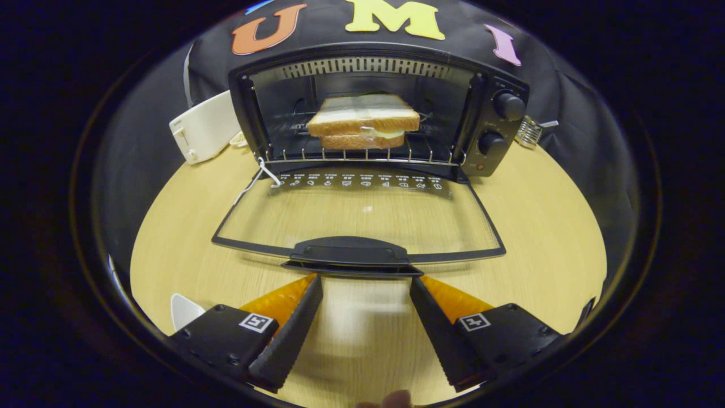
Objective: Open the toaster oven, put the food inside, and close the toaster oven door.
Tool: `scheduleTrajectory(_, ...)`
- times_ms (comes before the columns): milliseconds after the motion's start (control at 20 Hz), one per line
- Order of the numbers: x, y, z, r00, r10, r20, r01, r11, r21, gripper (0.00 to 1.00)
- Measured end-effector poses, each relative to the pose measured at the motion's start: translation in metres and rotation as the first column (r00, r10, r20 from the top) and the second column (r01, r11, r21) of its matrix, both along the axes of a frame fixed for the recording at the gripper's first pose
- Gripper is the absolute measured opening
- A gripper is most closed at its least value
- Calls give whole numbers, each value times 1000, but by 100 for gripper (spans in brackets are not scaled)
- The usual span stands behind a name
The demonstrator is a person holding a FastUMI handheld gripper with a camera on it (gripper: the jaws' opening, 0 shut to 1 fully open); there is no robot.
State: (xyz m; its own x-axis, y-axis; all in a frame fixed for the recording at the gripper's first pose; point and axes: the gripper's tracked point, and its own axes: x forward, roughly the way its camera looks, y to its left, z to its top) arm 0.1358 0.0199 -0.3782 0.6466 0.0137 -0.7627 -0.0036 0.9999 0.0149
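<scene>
A black toaster oven stands at the far side of the wooden table with its glass door folded down flat toward me. A sandwich of toast slices lies on the wire rack inside the cavity. The door's black handle is just ahead of my fingertips. My gripper is open, its fingers spread wide with nothing between them, just short of the handle and slightly below it.
A white toaster stands to the left of the oven. A small wire object sits to the oven's right. A white object's edge shows beside my left finger. Bare light wood table surrounds the door.
</scene>
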Motion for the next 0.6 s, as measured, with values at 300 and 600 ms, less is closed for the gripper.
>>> scheduleTrajectory(300,-4,2,55,994,13,109,-13,1000,-3,100)
scheduleTrajectory(600,45,-2,118,966,63,251,-58,998,-28,100)
